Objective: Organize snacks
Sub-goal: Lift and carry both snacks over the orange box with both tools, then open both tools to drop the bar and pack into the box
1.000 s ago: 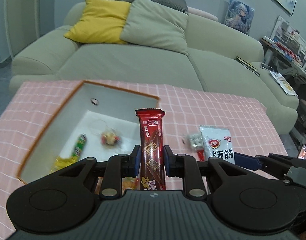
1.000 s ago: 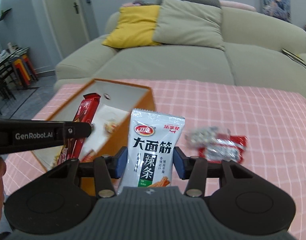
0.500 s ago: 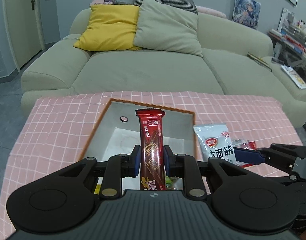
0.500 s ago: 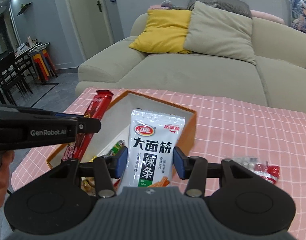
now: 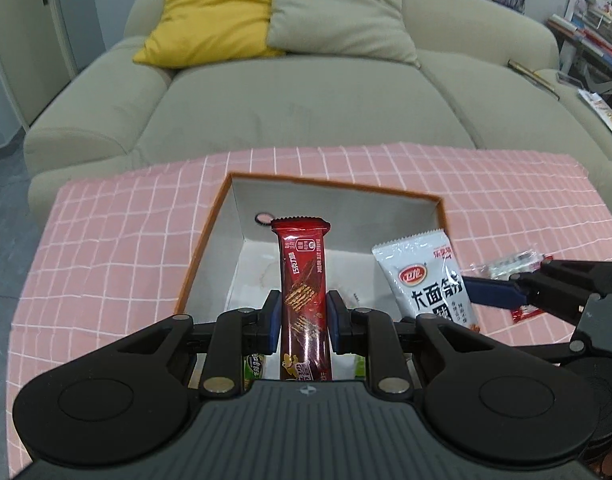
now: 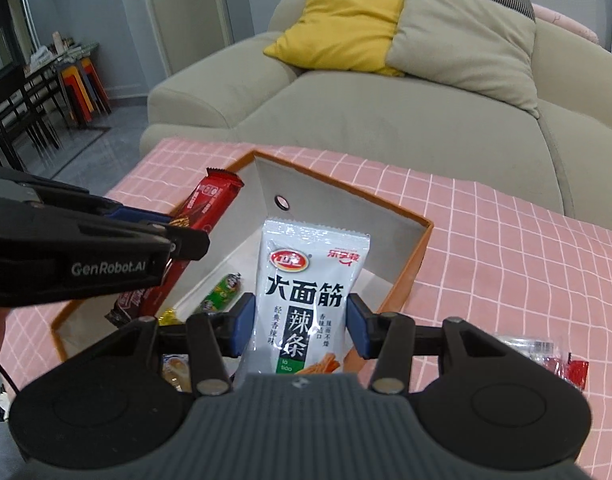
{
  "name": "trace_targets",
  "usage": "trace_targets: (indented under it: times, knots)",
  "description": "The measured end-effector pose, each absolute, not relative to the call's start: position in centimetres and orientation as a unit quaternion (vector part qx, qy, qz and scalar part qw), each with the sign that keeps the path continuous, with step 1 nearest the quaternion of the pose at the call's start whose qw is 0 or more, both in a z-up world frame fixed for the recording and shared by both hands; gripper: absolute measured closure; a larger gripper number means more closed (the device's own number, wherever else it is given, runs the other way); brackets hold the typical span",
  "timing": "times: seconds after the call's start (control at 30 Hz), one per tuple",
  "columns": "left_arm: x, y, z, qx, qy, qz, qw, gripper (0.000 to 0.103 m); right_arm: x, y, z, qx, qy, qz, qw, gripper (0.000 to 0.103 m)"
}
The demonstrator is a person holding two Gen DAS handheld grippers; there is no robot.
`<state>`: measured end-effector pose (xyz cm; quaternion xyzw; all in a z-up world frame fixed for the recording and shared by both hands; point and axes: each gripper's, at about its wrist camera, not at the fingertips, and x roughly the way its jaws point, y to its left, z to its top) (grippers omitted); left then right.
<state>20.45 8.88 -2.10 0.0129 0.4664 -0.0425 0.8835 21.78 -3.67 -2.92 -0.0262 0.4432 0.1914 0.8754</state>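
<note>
Standing upright between the blue pads of the left gripper, a red chocolate wafer bar is pinched at its lower half, the jaws drawn narrow against its sides. It is held above the open box, an orange-rimmed carton with white inner walls, and its top edge is seen against the far wall near a small round hole. A white spicy-strip packet is clamped by the right gripper at a wider setting, its pads pressed on both side edges; the packet is poised over the box's right half, close to the right rim. The two grippers are seen side by side, near each other but apart. On the box floor a green-wrapped snack and a yellow-wrapped sweet are lying toward the near end, while the far half of the floor is left bare. A clear-and-red wrapper is lying on the pink checked cloth to the right of the box, outside the rim. Beyond the table edge a beige sofa is seen.
</note>
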Motion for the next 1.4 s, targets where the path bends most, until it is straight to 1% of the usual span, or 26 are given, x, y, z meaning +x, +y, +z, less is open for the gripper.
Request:
trace_targets:
  times: [0.33,0.7,0.8,1.17,1.4]
  knots:
    - [22.9,9.8,-5.8,0.013,0.509,-0.041,0.859,0.078,25.0,-1.4,-5.7,-0.067,0.466,0.202,0.859,0.057]
    - [24.5,10.9,-8.4,0.011,0.540,-0.032,0.841,0.078,27.4,0.0,-8.3,-0.090,0.501,0.210,0.835,0.057]
    - [24.9,10.7,-8.7,0.019,0.544,-0.029,0.838,0.078,27.5,0.6,-8.6,-0.117,0.498,0.207,0.834,0.057]
    - [25.3,10.9,-9.6,0.012,0.563,-0.018,0.826,0.078,26.9,1.5,-8.8,-0.152,0.502,0.215,0.824,0.057]
    - [24.6,10.9,-8.9,0.017,0.562,-0.021,0.826,0.078,26.4,2.2,-9.1,-0.174,0.505,0.217,0.817,0.055]
